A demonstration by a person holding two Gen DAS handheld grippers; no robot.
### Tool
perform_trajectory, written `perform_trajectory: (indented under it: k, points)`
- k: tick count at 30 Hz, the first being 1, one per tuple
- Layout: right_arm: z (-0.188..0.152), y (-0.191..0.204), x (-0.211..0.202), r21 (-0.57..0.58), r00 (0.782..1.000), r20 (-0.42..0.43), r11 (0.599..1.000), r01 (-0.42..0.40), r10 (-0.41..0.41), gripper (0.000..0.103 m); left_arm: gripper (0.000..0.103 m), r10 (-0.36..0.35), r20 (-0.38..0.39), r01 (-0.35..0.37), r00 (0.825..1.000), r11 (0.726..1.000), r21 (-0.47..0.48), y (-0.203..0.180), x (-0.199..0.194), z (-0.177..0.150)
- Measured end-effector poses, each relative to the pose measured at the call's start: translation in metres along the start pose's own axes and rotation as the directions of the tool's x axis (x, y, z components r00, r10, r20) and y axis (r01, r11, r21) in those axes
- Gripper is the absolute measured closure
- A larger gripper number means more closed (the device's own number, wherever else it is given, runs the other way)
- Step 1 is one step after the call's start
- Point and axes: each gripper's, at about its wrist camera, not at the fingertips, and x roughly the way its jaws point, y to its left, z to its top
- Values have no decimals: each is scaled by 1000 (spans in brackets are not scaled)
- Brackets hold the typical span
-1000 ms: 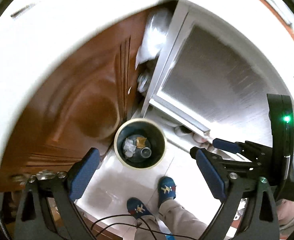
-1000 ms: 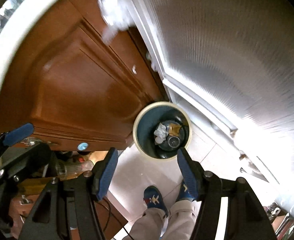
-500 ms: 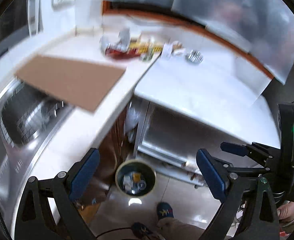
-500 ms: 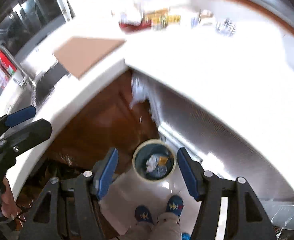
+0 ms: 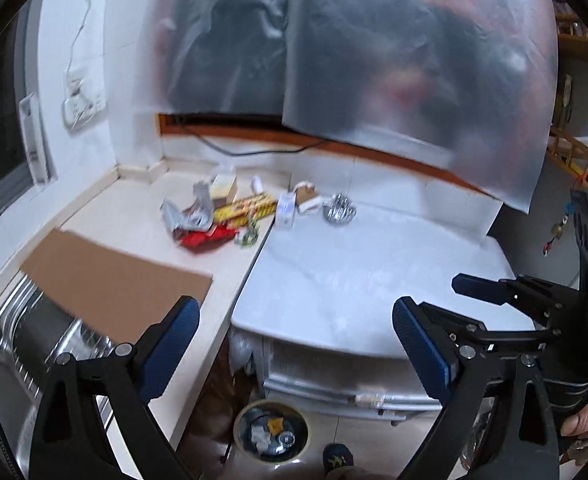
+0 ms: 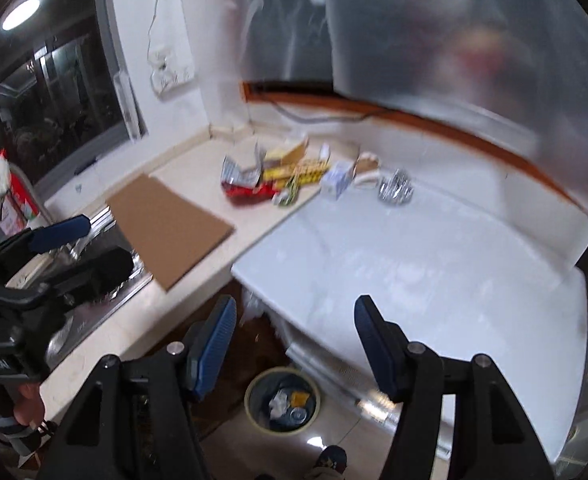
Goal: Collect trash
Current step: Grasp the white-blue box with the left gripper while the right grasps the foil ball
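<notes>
A pile of trash lies at the back of the counter: a red wrapper [image 5: 204, 237], a yellow box [image 5: 250, 205], a small white carton [image 5: 286, 211] and a crumpled foil piece [image 5: 339, 209]. The same pile shows in the right wrist view, with the red wrapper [image 6: 250, 191] and the foil [image 6: 396, 192]. A round bin [image 5: 271, 435] with trash inside stands on the floor below; it also shows in the right wrist view [image 6: 283, 400]. My left gripper [image 5: 294, 344] is open and empty, well short of the pile. My right gripper [image 6: 294, 344] is open and empty too.
A brown cardboard sheet [image 5: 114, 280] lies over the steel sink [image 5: 26, 336] at the left. A white appliance top [image 5: 374, 276] fills the right side. Plastic sheeting [image 5: 374, 60] hangs over the back wall. My shoe [image 5: 336, 454] is beside the bin.
Both grippers have swung up from looking down at the bin to facing the counter and the trash pile. Both stay open and empty.
</notes>
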Motion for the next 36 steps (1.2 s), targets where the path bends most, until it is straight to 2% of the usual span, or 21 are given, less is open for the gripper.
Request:
perform_trajectory:
  k: [5, 9, 16, 21, 23, 26, 31, 36]
  points:
    - [34, -35, 21, 18, 999, 32, 1000, -18, 17, 41, 7, 13, 4, -13, 1000, 1000, 12, -14, 41, 36]
    - [57, -67, 52, 38, 1000, 11, 999, -23, 23, 41, 7, 25, -18, -25, 1000, 999, -20, -16, 89, 61]
    - [87, -126, 135, 60, 998, -57, 998, -22, 26, 41, 9, 13, -132, -24, 991, 996, -83, -10, 214, 108]
    - [100, -161, 197, 110, 993, -111, 994, -17, 29, 42, 22, 21, -209, -39, 978, 996, -84, -1, 289, 120]
    - [106, -172, 218, 131, 991, -122, 991, -35, 51, 46, 23, 18, -235, -40, 972, 995, -87, 4, 312, 122]
    - [114, -181, 249, 149, 989, -137, 988, -36, 57, 47, 28, 17, -279, -46, 960, 994, -99, 11, 346, 124]
    - [119, -186, 284, 170, 984, -158, 984, -54, 82, 56, 32, 16, -328, -57, 945, 991, -118, 19, 384, 123]
    - [124, -192, 304, 173, 986, -156, 984, -37, 64, 57, 36, 27, -364, -73, 931, 991, -114, 20, 412, 121]
